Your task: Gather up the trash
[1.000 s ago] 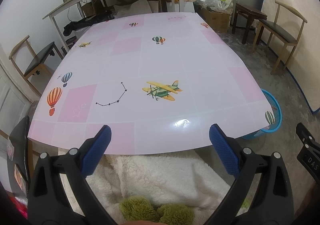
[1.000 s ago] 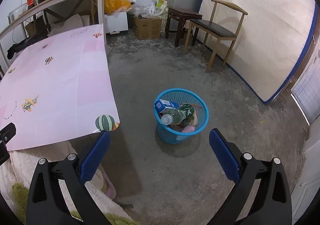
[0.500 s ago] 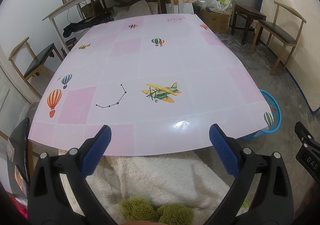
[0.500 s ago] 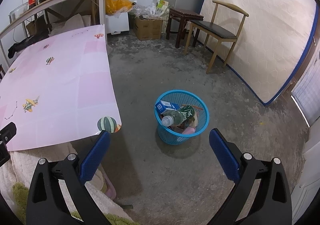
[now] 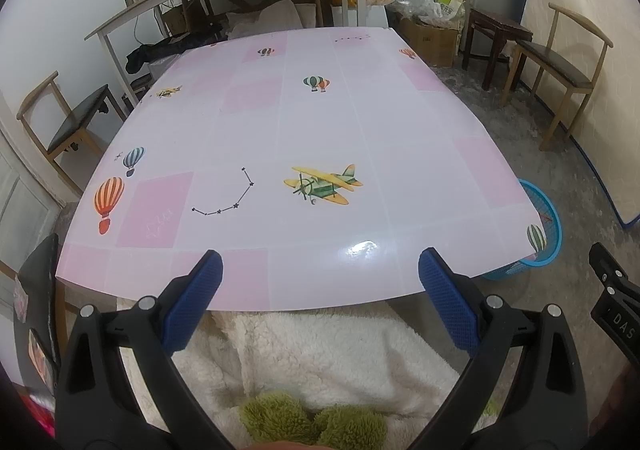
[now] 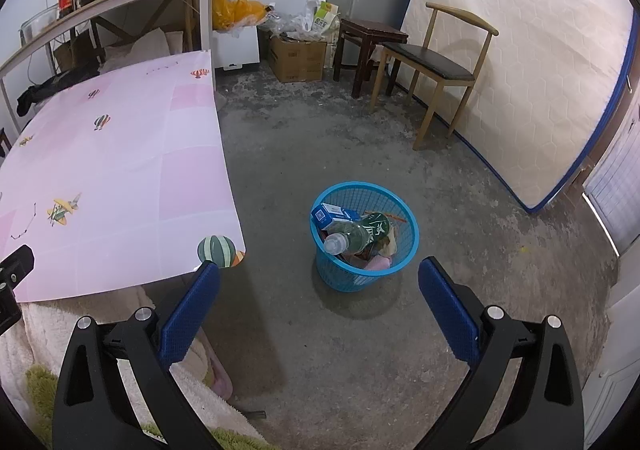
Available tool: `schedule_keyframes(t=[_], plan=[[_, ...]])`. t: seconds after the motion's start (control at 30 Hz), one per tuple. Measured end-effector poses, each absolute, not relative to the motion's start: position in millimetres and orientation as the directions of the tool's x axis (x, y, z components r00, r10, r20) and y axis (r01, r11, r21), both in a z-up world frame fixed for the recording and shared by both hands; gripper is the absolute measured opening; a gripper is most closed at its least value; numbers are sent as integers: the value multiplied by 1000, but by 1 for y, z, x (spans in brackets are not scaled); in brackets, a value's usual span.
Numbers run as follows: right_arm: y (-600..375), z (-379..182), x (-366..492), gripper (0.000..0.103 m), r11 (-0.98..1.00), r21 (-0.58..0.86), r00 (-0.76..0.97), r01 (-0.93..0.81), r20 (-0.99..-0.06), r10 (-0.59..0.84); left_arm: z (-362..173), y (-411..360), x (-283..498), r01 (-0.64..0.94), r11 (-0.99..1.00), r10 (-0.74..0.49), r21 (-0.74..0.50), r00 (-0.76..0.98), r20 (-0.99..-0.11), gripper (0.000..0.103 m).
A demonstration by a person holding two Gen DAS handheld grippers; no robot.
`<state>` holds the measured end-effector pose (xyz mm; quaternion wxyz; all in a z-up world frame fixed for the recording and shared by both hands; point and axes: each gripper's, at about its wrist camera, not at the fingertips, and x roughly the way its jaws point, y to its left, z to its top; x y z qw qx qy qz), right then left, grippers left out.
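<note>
Basket (image 6: 364, 238) of trash ahead between our right gripper's (image 6: 318, 314) empty, parted jaws — left gripper (image 5: 320, 298) likewise apart over bare bench (image 5: 320, 121).

Left gripper (image 5: 320, 278): jaws spread wide, nothing between blue pads (image 5: 196, 300), fingers pointing forward and slightly down, level. Right gripper (image 6: 319, 282): jaws equally wide apart, empty, blue pads (image 6: 448, 308) clear of any contact, tilted downward. Black edge of each gripper shows at margin of other's view; grippers side by side, apart.
</note>
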<state>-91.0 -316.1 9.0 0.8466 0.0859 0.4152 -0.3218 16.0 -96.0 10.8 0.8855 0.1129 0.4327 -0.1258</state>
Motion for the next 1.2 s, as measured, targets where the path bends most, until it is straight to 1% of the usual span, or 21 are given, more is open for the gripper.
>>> schedule_keyframes(t=[1.2], plan=[[-317, 14, -89, 97, 776, -120, 447, 619, -759, -474, 7, -96, 17, 327, 941, -133, 82, 584, -801, 94]])
